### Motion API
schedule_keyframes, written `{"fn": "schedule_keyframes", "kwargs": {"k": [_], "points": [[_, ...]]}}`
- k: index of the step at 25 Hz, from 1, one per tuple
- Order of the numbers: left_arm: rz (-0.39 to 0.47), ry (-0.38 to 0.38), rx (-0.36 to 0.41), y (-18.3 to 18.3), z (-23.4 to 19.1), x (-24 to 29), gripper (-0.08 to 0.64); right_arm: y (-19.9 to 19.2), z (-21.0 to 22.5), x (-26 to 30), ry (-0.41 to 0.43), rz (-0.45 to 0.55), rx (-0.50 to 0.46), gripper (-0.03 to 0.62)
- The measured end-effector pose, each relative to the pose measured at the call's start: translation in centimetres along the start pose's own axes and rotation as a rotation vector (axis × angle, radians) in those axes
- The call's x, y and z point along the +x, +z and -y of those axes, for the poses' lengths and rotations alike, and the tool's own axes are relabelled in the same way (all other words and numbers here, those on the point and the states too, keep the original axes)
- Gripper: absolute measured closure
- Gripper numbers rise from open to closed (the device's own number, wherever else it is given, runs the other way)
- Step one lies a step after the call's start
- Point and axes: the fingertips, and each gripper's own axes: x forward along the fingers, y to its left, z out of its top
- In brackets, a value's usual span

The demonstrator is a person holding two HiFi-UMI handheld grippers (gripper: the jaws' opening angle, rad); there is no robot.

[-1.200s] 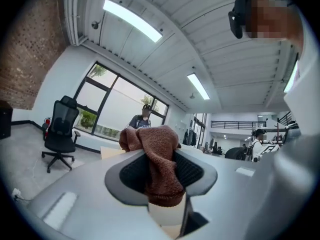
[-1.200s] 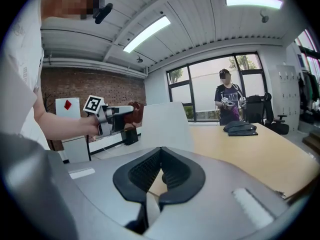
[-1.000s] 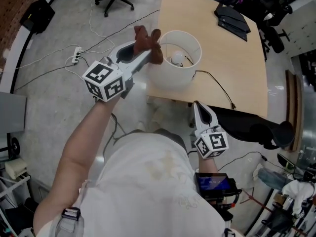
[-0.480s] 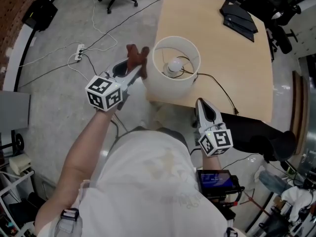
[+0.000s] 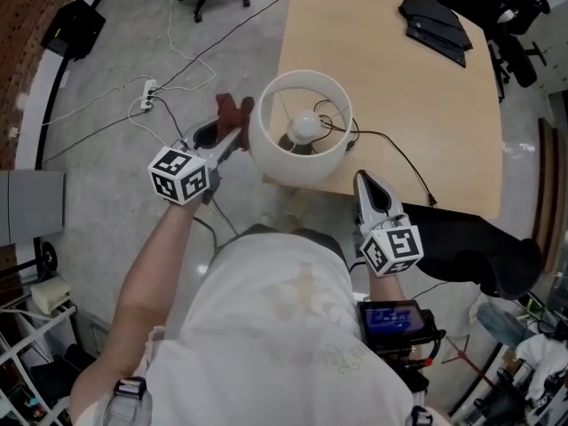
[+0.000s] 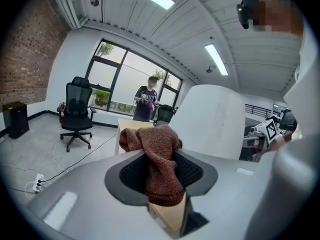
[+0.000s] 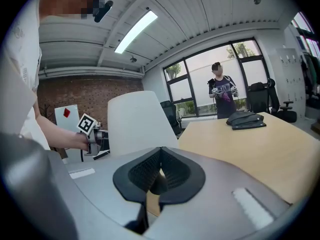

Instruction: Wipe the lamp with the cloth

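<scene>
A white lamp (image 5: pixel 300 145) with a drum shade and a bare bulb (image 5: pixel 306 127) stands at the near edge of the light wood table (image 5: pixel 426 114). My left gripper (image 5: pixel 232 133) is shut on a brown terry cloth (image 5: pixel 232 109) and sits just left of the shade, with the cloth by its outer wall. In the left gripper view the cloth (image 6: pixel 157 156) bulges out between the jaws of the left gripper (image 6: pixel 161 171), with the shade (image 6: pixel 212 121) close on the right. My right gripper (image 5: pixel 371 186) is shut and empty at the table's near edge, right of the lamp (image 7: pixel 135 121).
The lamp cord (image 5: pixel 399 160) trails right across the table. A black bag (image 5: pixel 435 16) lies at the far end. A black seat (image 5: pixel 470 238) sits by my right arm. Cables and a power strip (image 5: pixel 149 91) lie on the floor at left. A person (image 6: pixel 146 101) stands by the windows.
My left gripper has come down with the cloth from the shade's top rim to its outer left side. The right gripper shifted slightly along the table's edge.
</scene>
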Motion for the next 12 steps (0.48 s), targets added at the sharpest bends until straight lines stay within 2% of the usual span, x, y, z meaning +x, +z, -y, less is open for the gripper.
{"fn": "schedule_keyframes", "kwargs": {"k": [3,5,12], "points": [[0.006,-0.011,0.018,0.5,0.0,-0.4,0.411,-0.1,0.3,0.2,0.009,0.007,0.010,0.580],[0.036,-0.037,0.048,2.4,0.5,-0.6,0.411,0.0,0.6,0.3,0.014,0.013,0.017,0.580],[0.181,-0.237,0.124,12.6,3.5,-0.7,0.411,0.8,1.4,0.8,0.023,0.051,0.035,0.580]]}}
